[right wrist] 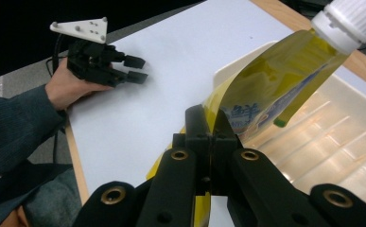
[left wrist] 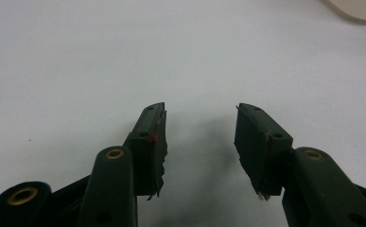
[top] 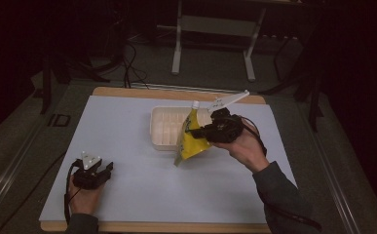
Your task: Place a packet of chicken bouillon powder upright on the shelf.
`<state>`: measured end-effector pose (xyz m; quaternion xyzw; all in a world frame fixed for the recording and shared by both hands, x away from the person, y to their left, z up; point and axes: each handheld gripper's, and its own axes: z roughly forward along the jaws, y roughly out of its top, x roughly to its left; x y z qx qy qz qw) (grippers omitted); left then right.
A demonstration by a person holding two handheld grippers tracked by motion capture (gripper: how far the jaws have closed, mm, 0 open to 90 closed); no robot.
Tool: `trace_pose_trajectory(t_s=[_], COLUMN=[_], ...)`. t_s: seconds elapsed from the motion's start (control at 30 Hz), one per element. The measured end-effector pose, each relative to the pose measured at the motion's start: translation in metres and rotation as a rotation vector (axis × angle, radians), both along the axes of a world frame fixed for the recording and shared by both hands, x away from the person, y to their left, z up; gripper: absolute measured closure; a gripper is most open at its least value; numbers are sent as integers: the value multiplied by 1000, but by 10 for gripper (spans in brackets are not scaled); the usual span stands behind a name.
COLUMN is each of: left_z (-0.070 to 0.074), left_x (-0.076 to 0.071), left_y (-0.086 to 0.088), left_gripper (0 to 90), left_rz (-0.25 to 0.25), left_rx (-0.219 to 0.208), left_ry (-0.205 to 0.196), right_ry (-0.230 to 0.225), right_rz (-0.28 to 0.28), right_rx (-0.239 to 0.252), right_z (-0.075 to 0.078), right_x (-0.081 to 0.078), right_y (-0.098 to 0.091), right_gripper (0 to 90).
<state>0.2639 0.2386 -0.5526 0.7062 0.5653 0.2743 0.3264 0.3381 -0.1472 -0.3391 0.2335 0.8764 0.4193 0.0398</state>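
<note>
Yellow plastic film with a white screw cap makes up the pouch (top: 192, 139), which hangs tilted over the front edge of the white tray (top: 162, 127), cap end up and toward the far side, bottom corner down near the white table sheet (top: 127, 146). The right gripper (top: 199, 132) has its jaws pressed together on the pouch's side, the film pinched flat between them; the right hand (top: 244, 146) is raised off the table, forearm angling in from the lower right, the gripper pointing left across the tray. The left gripper (top: 109, 166) rests low near the table's front left corner, held in the left hand (top: 84, 192), its jaws spread apart with nothing between them, pointing over bare sheet.
</note>
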Motion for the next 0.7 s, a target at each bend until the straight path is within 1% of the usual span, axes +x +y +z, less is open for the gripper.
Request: trace_pose_trajectory(t_s=[0.07,0.13,0.2,0.43,0.57,0.7], left_z=[0,0,0,0,0,0], left_x=[0,0,0,0,0,0], left_y=[0,0,0,0,0,0], left_gripper=[538,538,538,538,538,538], left_rz=[0,0,1,0,-1,1], left_rx=[0,0,-2,-2,-2,-2], left_ry=[0,0,0,3,3,4], right_ry=[-12,-15,-26,-37,-41,-49], right_rz=[-5,-12,-16,-30,-38,-54], right_rx=[-3,4,-3,-8,-36,-51], right_z=[2,3,4,10,12,13], right_x=[2,5,8,18,22,27], right_y=[-3,-4,-5,-8,-7,-9], right_gripper=[900,900,900,900,900,900])
